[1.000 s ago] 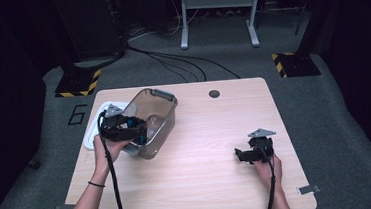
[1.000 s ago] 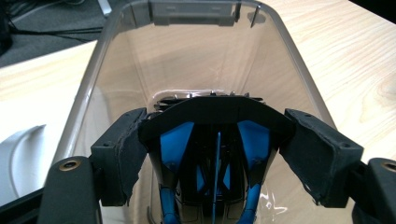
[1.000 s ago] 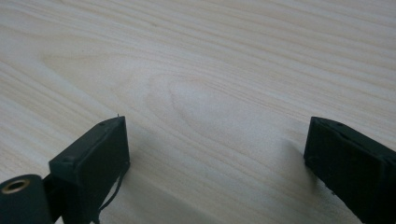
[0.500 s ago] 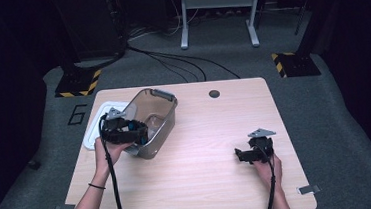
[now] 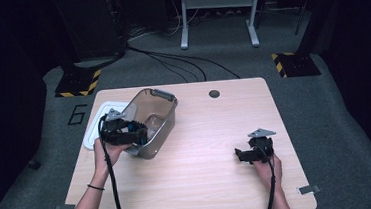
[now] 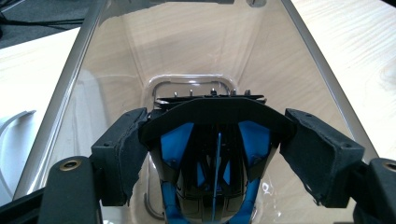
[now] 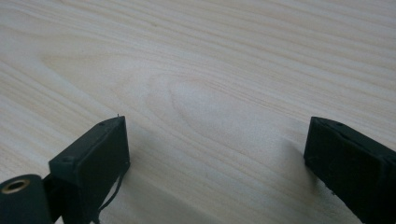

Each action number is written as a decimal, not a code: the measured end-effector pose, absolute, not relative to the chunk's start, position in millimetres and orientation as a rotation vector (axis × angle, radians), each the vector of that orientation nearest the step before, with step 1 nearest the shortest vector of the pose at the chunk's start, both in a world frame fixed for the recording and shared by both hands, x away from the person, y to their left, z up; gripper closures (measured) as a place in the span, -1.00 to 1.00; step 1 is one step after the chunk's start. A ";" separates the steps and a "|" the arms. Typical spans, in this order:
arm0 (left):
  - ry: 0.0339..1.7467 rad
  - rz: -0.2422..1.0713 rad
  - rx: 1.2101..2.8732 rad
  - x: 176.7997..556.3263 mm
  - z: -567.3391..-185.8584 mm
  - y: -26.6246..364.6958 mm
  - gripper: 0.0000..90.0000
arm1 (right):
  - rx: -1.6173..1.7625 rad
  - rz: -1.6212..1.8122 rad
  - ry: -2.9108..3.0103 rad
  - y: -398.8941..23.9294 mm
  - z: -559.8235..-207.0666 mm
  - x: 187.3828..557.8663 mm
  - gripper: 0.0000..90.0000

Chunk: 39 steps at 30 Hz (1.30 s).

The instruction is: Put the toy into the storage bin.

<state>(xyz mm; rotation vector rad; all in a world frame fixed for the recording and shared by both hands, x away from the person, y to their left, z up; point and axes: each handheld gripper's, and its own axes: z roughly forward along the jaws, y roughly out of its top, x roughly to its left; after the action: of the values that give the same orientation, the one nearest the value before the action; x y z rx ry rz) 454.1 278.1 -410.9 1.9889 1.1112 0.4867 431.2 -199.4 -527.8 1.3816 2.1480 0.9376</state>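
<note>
Pinches the black-and-blue tool [image 6: 217, 112] between the left fingers [image 6: 119, 149] inside the mouth of the tilted clear bin [image 5: 166, 111] at the bench's [image 5: 201, 133] left, long axis pointing ahead toward the bin's bottom, and keeps the right fingers [image 7: 93, 144] spread, empty, well apart.

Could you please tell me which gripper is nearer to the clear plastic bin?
Left. The left gripper reaches into the clear plastic bin holding a black-and-blue object; the right gripper rests apart on the table.

The white lid [image 5: 98, 125] lies partly hidden behind the clear bin [image 5: 155, 118]
</note>
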 end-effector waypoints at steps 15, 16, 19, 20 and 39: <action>1.104 0.485 2.031 440.6 -406.8 284.2 -0.46 | 1.382 0.937 2.148 -199.4 -527.8 431.2 -0.87; 1.105 0.484 2.030 439.8 -406.7 285.2 -0.46 | 1.382 0.935 2.146 -199.4 -527.9 431.2 -0.87; 1.102 0.474 2.029 437.9 -407.0 288.2 -0.46 | 1.382 0.936 2.147 -199.3 -527.8 431.1 -0.87; 1.098 0.478 2.034 437.5 -406.9 289.2 -0.46 | 1.379 0.936 2.147 -199.5 -527.9 431.2 -0.87; 1.070 0.494 2.043 436.9 -407.5 288.7 -0.46 | 1.382 0.935 2.147 -199.3 -527.8 431.1 -0.87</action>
<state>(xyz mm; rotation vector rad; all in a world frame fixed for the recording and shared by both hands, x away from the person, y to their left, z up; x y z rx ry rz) 436.9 288.7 -407.5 2.0434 1.0703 0.4938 431.1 -199.3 -527.8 1.3825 2.1471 0.9354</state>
